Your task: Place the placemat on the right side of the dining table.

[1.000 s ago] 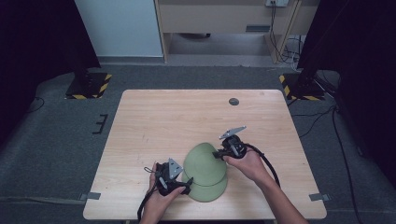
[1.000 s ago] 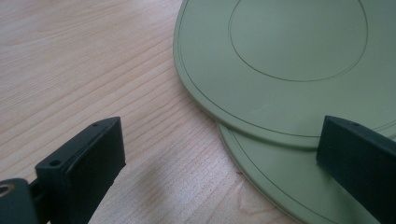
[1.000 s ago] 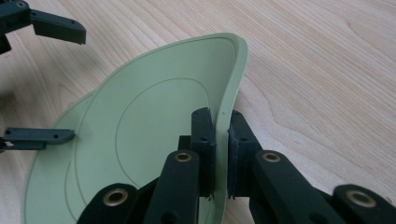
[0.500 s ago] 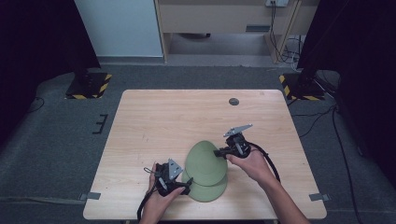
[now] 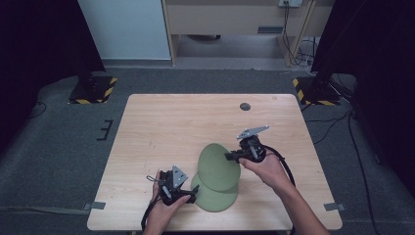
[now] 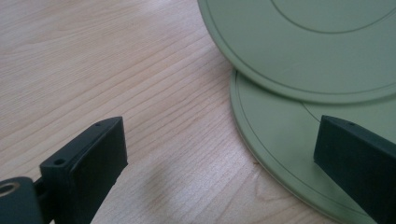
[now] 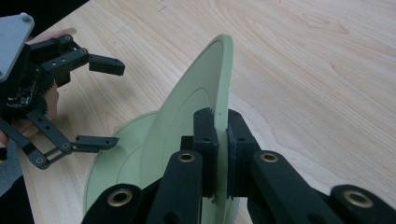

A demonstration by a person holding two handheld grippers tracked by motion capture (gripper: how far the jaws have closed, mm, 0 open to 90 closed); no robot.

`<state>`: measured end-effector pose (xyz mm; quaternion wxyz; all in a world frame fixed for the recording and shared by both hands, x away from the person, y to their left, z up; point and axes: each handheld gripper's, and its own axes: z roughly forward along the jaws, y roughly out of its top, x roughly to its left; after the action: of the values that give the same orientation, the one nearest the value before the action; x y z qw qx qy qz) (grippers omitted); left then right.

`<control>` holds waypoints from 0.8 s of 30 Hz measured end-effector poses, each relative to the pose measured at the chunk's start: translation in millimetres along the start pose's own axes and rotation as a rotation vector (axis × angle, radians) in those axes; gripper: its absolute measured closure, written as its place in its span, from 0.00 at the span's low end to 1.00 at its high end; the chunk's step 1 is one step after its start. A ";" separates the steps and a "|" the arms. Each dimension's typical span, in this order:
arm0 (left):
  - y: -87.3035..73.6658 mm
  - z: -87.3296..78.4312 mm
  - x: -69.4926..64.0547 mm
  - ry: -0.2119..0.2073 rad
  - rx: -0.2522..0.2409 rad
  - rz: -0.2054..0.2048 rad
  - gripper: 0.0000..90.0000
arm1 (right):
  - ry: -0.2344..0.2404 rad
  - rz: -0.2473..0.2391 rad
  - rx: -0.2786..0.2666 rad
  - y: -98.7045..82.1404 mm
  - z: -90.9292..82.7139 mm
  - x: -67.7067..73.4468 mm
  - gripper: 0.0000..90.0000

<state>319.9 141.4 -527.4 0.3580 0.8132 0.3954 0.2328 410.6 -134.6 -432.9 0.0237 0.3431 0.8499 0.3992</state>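
Upper plate (image 5: 218, 166) now tilted higher

My two black tongs

My left gripper (image 5: 195, 190) and right gripper (image 5: 229, 156) each carry a grey three-cornered plate, brass-ringed pivots and a black trailing cable.

Pale wood, matt green plastic, black matt jaws.

Light wooden table top (image 5: 161, 127) with fine wavy grain, smooth and faintly sheened. Upper round sage-green plastic plate (image 7: 194, 107) matt, smooth, with moulded concentric rings and a thin pale rim; lower round sage-green plastic plate (image 6: 285, 154) of the same matt finish, lying on the wood. Right gripper (image 7: 219, 149) of black, slightly grainy matt plastic with brass-coloured bushes at the joints, pinched on the upper plate's rim. Left gripper (image 6: 224, 154) of the same dull black plastic, jaws spread; dull grey metal-looking three-cornered plate on top. Floor of dark grey, rough-looking carpet (image 5: 58, 147).
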 end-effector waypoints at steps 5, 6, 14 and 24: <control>-1.0 -0.7 3.0 0.005 0.002 -0.006 0.03 | -0.009 0.001 -0.012 2.7 -6.9 -0.8 0.95; -1.2 -1.0 3.5 0.005 0.000 -0.009 0.02 | -0.012 -0.001 -0.016 3.1 -8.0 -1.1 0.95; -3.3 -3.8 10.1 0.016 0.002 -0.025 0.02 | -0.044 0.003 -0.038 7.8 -20.7 -3.6 0.95; -6.9 -6.6 20.8 0.031 0.004 -0.055 0.03 | -0.071 0.012 -0.061 16.4 -29.4 -7.8 0.95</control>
<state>324.3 163.9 -526.4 0.3566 0.7989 0.4235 0.2349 416.5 -151.4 -403.4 0.0618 0.3610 0.8340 0.4126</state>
